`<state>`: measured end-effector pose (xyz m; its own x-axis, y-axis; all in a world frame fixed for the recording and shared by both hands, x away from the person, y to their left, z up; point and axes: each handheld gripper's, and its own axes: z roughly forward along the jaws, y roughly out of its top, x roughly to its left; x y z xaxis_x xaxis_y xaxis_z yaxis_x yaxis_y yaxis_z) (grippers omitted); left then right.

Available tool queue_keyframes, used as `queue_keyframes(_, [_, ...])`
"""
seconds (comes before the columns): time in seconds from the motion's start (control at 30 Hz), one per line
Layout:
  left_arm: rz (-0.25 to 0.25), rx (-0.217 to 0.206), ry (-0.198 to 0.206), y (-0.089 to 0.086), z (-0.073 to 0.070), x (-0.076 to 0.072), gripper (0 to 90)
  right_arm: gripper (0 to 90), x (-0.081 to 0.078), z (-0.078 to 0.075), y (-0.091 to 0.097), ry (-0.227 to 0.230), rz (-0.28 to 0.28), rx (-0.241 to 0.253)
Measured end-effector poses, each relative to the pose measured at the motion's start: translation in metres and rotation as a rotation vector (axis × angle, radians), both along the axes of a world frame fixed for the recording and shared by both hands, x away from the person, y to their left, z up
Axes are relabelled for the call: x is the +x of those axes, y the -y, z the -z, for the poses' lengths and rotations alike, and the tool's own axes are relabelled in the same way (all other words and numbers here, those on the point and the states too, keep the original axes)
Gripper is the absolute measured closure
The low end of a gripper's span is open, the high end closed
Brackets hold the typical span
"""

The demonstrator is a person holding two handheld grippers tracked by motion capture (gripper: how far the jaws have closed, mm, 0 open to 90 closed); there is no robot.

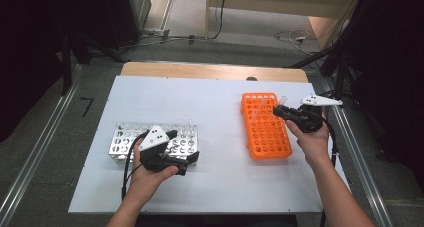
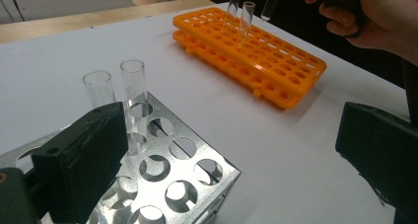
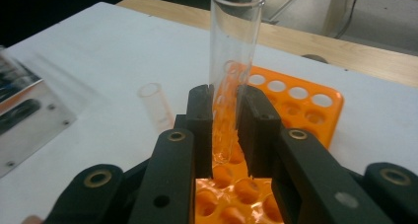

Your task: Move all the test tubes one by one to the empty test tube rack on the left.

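Gripping a glass tube between closed jaws, right gripper sits over the orange rack (centre frame). Left gripper, jaws wide apart and empty, flanks the metal rack at lower left; its view reveals two tubes standing there.

Between the metal rack on the left and the orange rack on the right, the white worktop is bare and wide. Two glass tubes stand upright in the metal rack, and other tubes rise from the orange rack's far end.
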<state>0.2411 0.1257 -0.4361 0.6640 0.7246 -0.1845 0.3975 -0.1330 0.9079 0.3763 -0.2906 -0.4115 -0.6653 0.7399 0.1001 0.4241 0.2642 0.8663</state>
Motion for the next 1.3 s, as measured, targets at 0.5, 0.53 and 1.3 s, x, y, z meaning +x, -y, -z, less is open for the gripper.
queue_keyframes(0.5, [0.022, 0.001, 0.010, 0.009, -0.004, -0.002, 0.0, 74.4, -0.054, -0.007, -0.019, 0.009, -0.127, 0.009])
queue_keyframes(0.53, [0.025, 0.002, 0.010, 0.009, -0.004, -0.002, 0.0, 74.4, -0.056, -0.008, -0.021, 0.010, -0.139, 0.011])
queue_keyframes(1.3, [0.112, -0.037, 0.047, 0.027, -0.019, -0.011, 18.5, 74.4, -0.105, 0.000, -0.091, -0.025, -0.383, 0.001])
